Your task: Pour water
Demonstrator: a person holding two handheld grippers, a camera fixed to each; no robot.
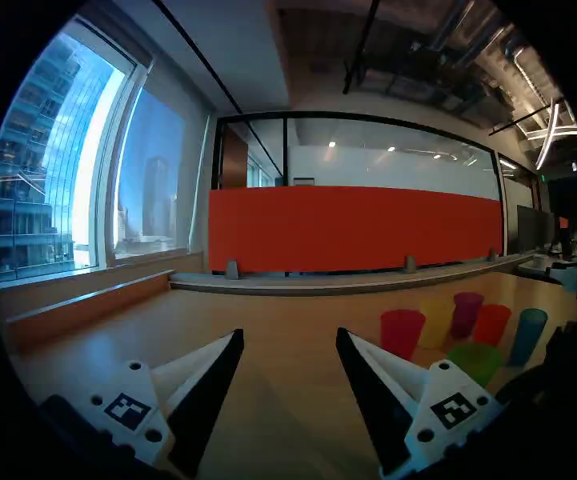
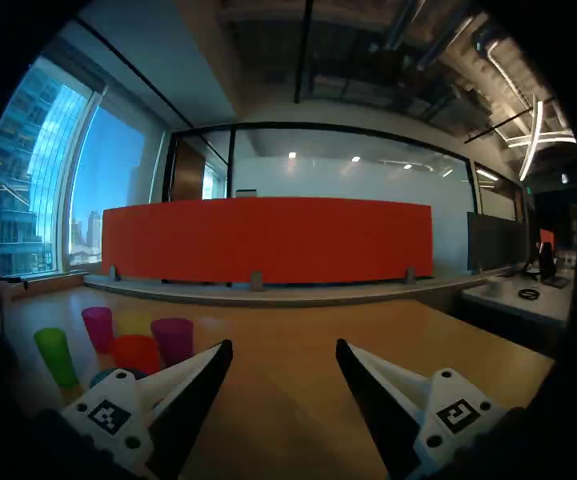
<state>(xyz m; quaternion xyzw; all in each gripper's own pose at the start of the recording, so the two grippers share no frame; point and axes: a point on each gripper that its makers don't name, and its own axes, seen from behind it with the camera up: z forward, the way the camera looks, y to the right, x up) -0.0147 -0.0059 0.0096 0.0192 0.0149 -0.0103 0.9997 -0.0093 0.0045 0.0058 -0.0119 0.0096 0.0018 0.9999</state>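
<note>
While gaping, left tongs (image 1: 289, 333), right tongs (image 2: 284, 344), empty

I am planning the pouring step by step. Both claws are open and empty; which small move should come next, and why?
Probably turn the left claw rightward toward the red cup. It hangs open and empty above the table, with that cup off to its right, nearest its fingers. The right claw is also open.

Coloured cups (image 2: 173, 340) grouped upright on the wooden table (image 1: 288, 320)
A red cup (image 1: 402, 332), yellow cup (image 1: 436, 318), magenta cup (image 1: 466, 310), orange cup (image 1: 492, 322), teal cup (image 1: 528, 334) and green cup (image 1: 476, 362) are set close together (contents cannot be told); the green cup is placed nearest.
</note>
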